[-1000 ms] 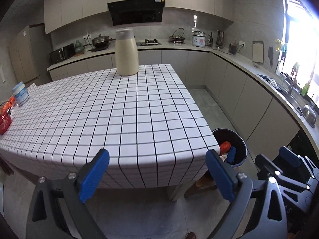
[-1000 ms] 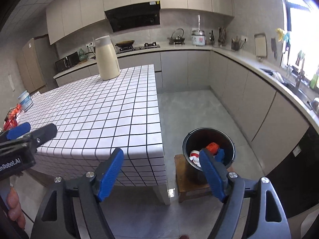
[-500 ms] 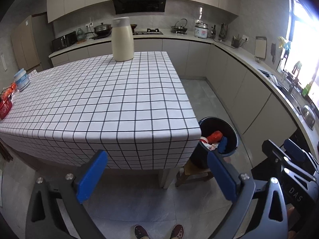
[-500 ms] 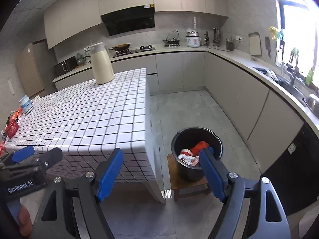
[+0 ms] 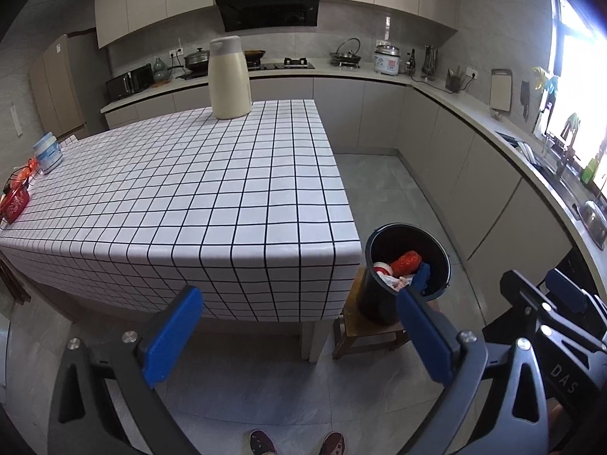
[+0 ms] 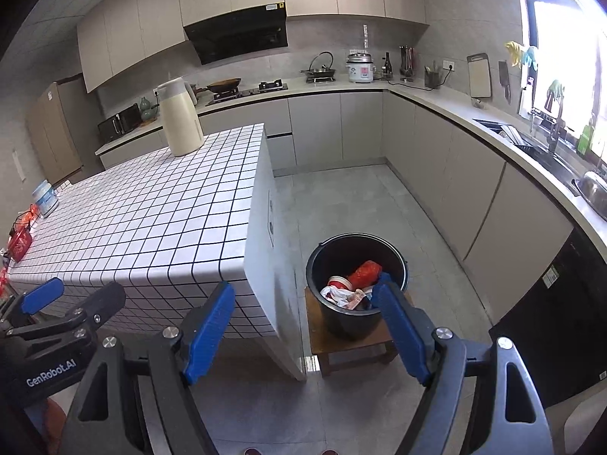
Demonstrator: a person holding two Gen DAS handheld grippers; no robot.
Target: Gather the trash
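A: Where are your claws at this moment?

B: My left gripper (image 5: 296,335) hangs in front of the near edge of the table (image 5: 182,197), its blue pads spread wide with nothing between them. My right gripper (image 6: 303,326) is the same: pads well apart, only floor and bucket showing through the gap. Neither touches anything.

A: And the trash?

B: It sits in the black bucket (image 6: 356,292), which stands on a small wooden stool (image 6: 349,349) on the grey floor, just beside the table's corner. Inside I can see a crumpled red wrapper (image 6: 364,273), a white round lid or cup (image 6: 339,282), some crinkled white packaging and a blue piece against the near wall. In the left view, the same bucket (image 5: 408,265) lies to the right of the table.

A: Anything left on the table?

B: A cream thermos jug (image 5: 228,77) stands upright at the far end. At the left edge there is a pale blue tub (image 5: 47,151) and, nearer me, a small red basket (image 5: 15,204). The checked cloth between them is bare. My shoe tips (image 5: 297,443) show at the bottom.
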